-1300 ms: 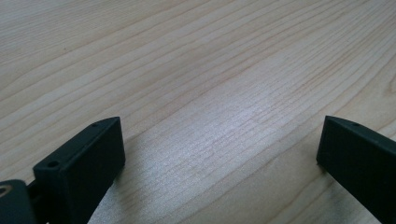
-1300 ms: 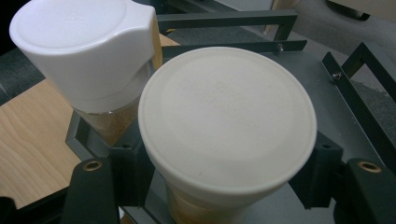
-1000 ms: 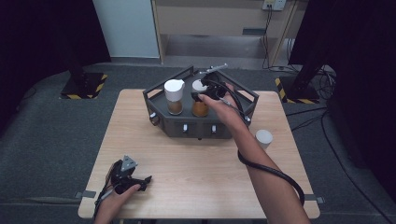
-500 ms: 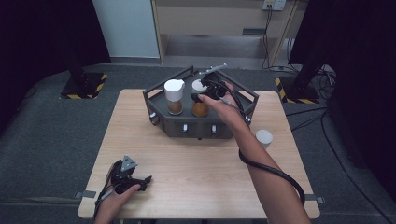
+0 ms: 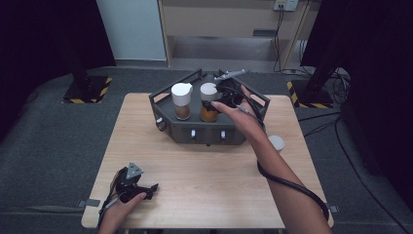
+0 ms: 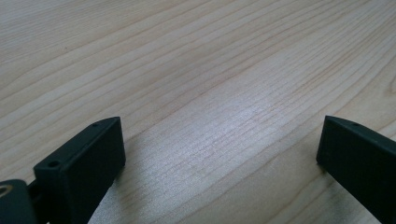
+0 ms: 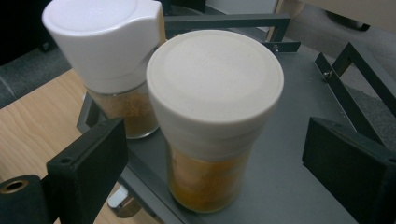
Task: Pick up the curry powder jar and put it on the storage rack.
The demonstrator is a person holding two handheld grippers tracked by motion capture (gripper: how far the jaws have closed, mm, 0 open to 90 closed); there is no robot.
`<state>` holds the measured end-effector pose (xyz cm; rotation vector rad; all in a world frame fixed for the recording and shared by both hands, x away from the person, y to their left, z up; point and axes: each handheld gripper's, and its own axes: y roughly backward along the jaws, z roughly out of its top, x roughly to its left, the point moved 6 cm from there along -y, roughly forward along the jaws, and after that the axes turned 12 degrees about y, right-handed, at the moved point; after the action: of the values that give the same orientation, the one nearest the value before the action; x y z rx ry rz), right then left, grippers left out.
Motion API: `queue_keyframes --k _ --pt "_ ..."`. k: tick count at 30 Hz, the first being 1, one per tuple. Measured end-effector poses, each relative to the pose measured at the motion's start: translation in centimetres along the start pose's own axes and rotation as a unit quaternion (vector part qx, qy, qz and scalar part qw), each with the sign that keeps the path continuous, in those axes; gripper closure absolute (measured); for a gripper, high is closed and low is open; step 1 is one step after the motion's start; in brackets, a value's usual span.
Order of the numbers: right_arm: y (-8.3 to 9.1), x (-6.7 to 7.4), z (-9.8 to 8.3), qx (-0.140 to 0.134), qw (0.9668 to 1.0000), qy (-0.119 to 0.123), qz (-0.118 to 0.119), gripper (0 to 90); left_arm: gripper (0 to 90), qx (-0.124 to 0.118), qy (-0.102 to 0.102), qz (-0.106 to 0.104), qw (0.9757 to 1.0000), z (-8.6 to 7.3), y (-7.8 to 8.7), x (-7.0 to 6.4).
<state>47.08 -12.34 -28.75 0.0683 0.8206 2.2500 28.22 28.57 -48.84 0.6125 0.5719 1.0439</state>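
Plain white lids (image 7: 215, 88), unlabelled spice jars (image 7: 208, 179), grey rack (image 7: 289, 186).

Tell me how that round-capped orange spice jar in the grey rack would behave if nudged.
The spice jar is tall and narrow, so it probably tips rather than slides. Its clear body looks smooth, possibly slippery. It seems mostly full, likely fairly heavy for its size.

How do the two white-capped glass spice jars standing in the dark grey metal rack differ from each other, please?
The jar with the flat round white cap holds yellow-orange contents, whereas the jar with the angled flip-top white cap holds brown powder. The flat-capped jar sits between the right gripper's jaws, which have just been opening and do not press on it; the flip-top jar stands beside it, outside them. Both stand upright in the dark grey metal rack, with clear glass bodies.
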Motion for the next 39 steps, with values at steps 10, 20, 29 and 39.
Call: queue_keyframes --k 10,20,29,39 --pt "2.1 0.1 -1.0 0.003 0.9999 0.012 0.005 6.8 0.0 0.000 0.000 0.000 1.0000 0.0 0.0 0.0" --pt "3.7 -0.4 -2.0 0.008 0.9999 0.010 0.006 7.0 0.0 0.000 0.000 0.000 1.0000 0.0 0.0 0.0" --pt "5.2 -0.2 -2.8 0.010 0.9998 0.018 0.007 7.7 0.0 0.000 0.000 0.000 1.0000 0.0 0.0 0.0" --pt "6.9 -0.6 -4.3 0.014 0.9998 0.017 0.002 7.2 0.0 0.000 0.000 0.000 1.0000 0.0 0.0 0.0"
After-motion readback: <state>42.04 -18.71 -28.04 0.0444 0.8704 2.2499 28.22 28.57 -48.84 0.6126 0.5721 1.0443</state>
